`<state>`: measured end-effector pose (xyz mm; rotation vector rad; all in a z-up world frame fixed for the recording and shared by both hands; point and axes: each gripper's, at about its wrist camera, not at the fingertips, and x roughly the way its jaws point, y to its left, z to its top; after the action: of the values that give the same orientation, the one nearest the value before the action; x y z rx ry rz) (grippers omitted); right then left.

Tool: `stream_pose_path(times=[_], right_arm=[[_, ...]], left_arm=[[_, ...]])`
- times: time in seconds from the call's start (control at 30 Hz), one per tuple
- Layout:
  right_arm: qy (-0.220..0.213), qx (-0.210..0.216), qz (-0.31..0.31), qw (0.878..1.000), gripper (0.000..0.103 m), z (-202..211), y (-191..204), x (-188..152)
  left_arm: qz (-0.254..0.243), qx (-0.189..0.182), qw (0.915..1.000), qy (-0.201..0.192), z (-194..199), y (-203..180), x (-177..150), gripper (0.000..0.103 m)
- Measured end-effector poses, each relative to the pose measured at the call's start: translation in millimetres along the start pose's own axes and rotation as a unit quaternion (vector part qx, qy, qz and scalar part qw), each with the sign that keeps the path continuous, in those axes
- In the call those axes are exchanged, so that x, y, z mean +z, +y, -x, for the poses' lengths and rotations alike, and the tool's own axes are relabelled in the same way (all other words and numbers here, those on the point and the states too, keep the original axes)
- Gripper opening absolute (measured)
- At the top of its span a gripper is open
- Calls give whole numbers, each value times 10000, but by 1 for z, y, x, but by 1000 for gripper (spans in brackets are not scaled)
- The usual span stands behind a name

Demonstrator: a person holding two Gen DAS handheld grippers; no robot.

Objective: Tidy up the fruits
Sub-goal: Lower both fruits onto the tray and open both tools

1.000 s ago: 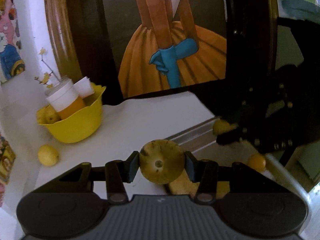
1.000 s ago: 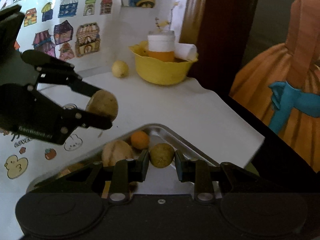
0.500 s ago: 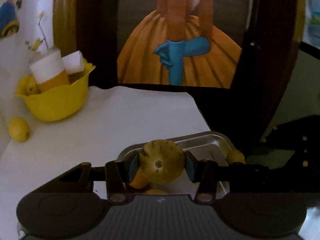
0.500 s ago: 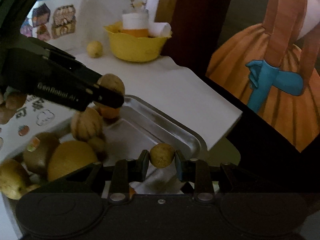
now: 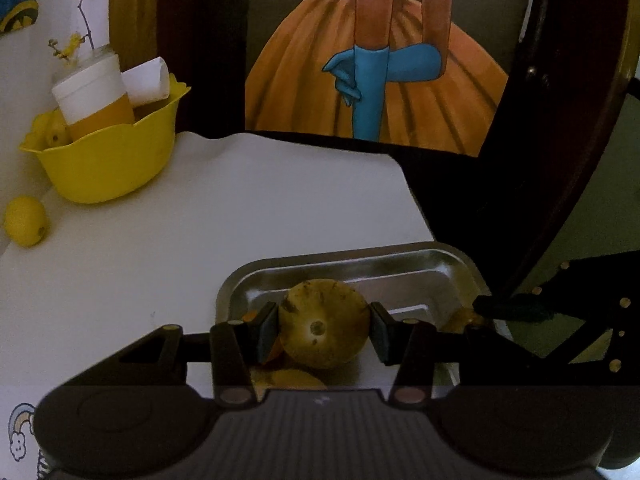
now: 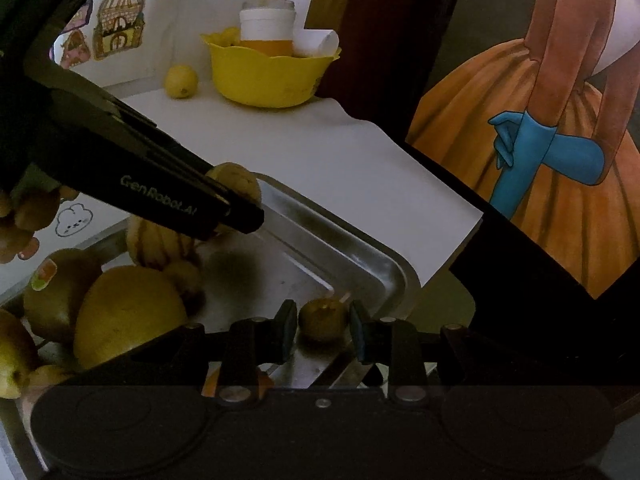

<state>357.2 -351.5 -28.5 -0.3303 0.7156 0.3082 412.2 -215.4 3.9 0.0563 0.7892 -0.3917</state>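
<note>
We find both grippers pinching fruit over the tray (image 6: 384, 276): the left gripper (image 5: 323, 330) a big fruit (image 5: 323, 324), the right gripper (image 6: 323, 330) a small fruit (image 6: 323, 320). Released here, the small one may roll over the rim at 3 o'clock.

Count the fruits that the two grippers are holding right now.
2. A round yellow-brown fruit sits in the left gripper, and a smaller fruit in the right gripper, both over the metal tray.
</note>
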Motion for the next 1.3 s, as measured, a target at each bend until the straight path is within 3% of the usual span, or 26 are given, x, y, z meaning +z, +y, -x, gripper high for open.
stream_pose_path(times=[0.47, 0.93, 1.3], right_arm=[[12, 40, -135, 9999, 30, -4, -6, -1], [-12, 41, -342, 9994, 38, 0, -7, -5], [-198, -7, -605, 9980, 65, 14, -10, -2]], left_arm=[[38, 26, 9999, 108, -7, -1, 1, 53], [44, 94, 9999, 6, 2, -3, 1, 57], [230, 171, 9992, -296, 31, 5, 5, 87]])
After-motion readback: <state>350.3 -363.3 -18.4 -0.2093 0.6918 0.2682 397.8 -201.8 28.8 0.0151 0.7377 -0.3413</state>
